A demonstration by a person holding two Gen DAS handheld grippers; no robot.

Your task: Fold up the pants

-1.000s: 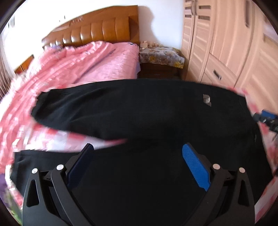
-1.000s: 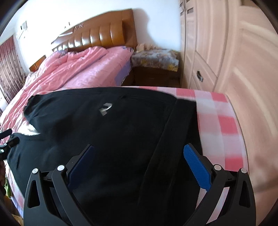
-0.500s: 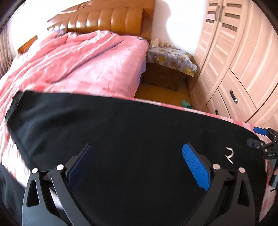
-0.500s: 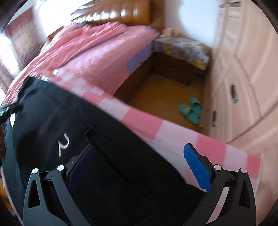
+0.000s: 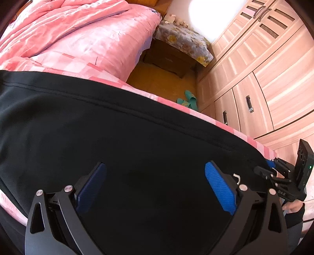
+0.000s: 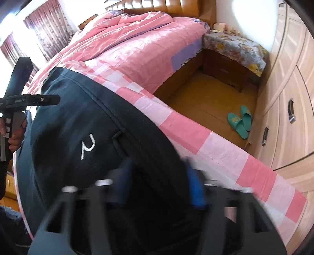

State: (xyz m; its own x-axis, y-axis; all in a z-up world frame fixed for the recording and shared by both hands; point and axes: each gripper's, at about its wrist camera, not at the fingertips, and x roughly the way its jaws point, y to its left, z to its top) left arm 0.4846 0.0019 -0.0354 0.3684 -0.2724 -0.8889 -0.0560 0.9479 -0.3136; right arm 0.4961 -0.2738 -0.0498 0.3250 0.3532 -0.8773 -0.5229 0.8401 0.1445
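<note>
Our left tool (image 5: 156, 185) hung released over the black pants (image 5: 121, 141); our right tool (image 6: 160, 182), motion-blurred, was partly closed around their waist. They lay smooth on the pink checkered bed (image 6: 212, 149), white logo (image 6: 88, 146) at ten o'clock.

Daylight flooded the room, blowing out the white wall (image 5: 208, 17) above the nightstand in both views. My left fingers (image 5: 219, 188) stayed sharp, while my right fingers (image 6: 196, 188) smeared with motion blur. The black pants (image 5: 137, 147) lost detail in shadow. Fisheye bending curved the wardrobe (image 5: 274, 68), with dark vignetted corners.
</note>
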